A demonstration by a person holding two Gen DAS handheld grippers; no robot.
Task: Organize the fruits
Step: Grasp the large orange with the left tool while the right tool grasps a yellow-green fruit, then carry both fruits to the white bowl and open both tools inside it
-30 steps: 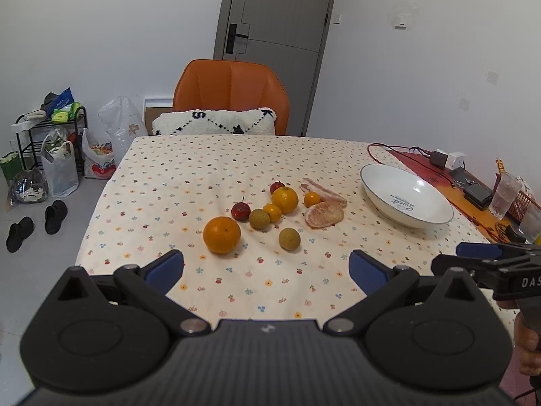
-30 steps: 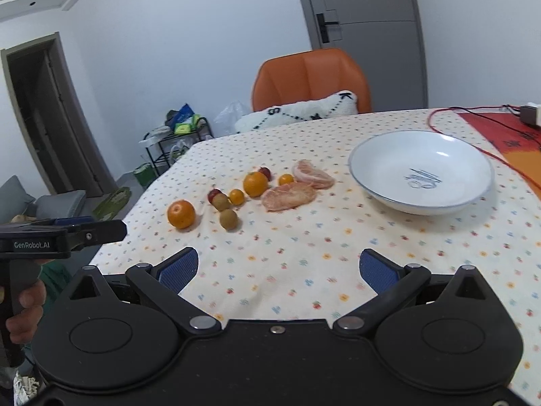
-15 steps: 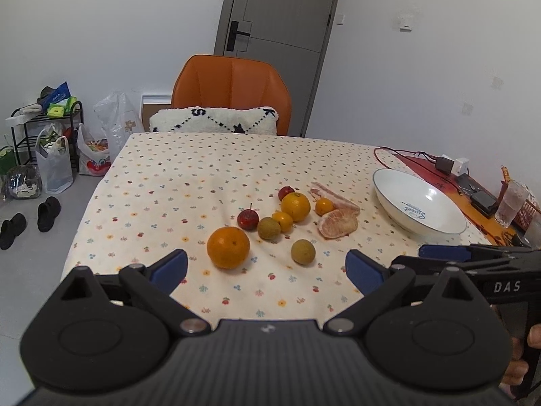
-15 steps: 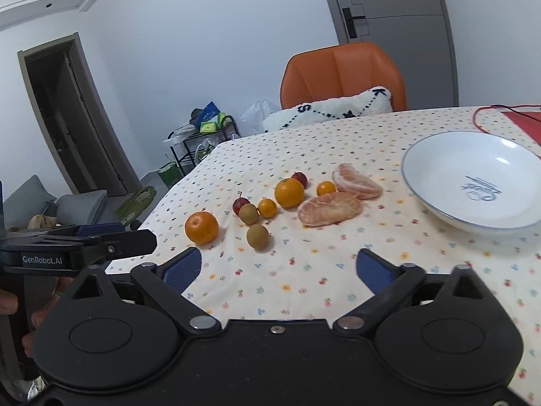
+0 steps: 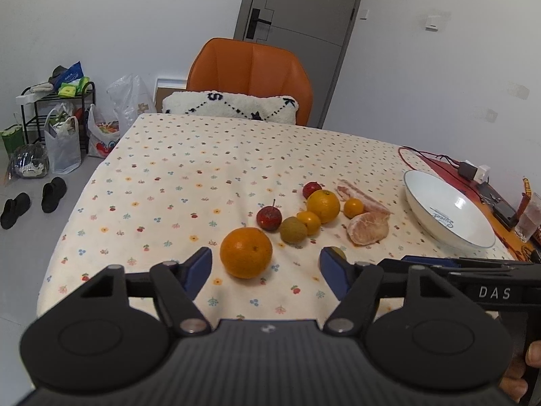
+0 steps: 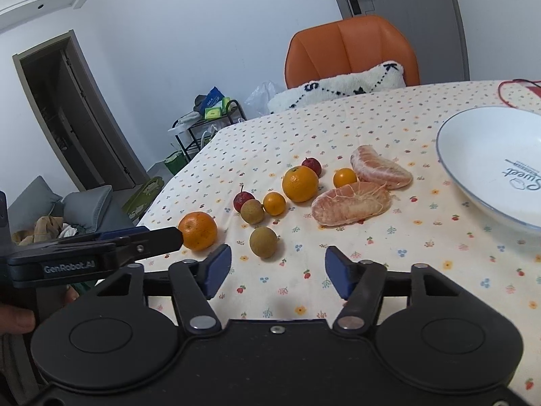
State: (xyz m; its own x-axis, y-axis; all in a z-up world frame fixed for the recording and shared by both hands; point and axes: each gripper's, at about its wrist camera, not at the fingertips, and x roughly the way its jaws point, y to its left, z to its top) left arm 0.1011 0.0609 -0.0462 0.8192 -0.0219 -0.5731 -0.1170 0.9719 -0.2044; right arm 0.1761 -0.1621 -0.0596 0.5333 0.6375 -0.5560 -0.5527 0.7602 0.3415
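A: So, how far is the task?

B: I judge it is at the very start. All fruits lie on the table [image 5: 189, 169], and the bowl [image 6: 480, 155] holds nothing.

A: Where are the jaws?

B: The left gripper [image 5: 265, 267] has its jaws apart and holds nothing. The big orange [image 5: 245, 252] sits just ahead of them, about between the two pads, not touched. The right gripper [image 6: 278, 268] is also wide apart and empty. A brown fruit [image 6: 263, 241] lies just in front of it, a little toward its left pad.

A: And the other fruits?

B: Beyond both jaws there is a tight group: a second orange [image 6: 300, 183], two small oranges, two red fruits, another brown fruit, and two peeled pomelo pieces [image 6: 351, 203]. Some almost touch.

A: Is there room to move?

B: Yes. The big orange stands apart from the group, so a grasp looks easy. The bowl is far to the right of the right jaws, near the table edge, with a red cable [image 5: 419, 155] behind it. I think the two grippers, side by side, must take care not to collide.
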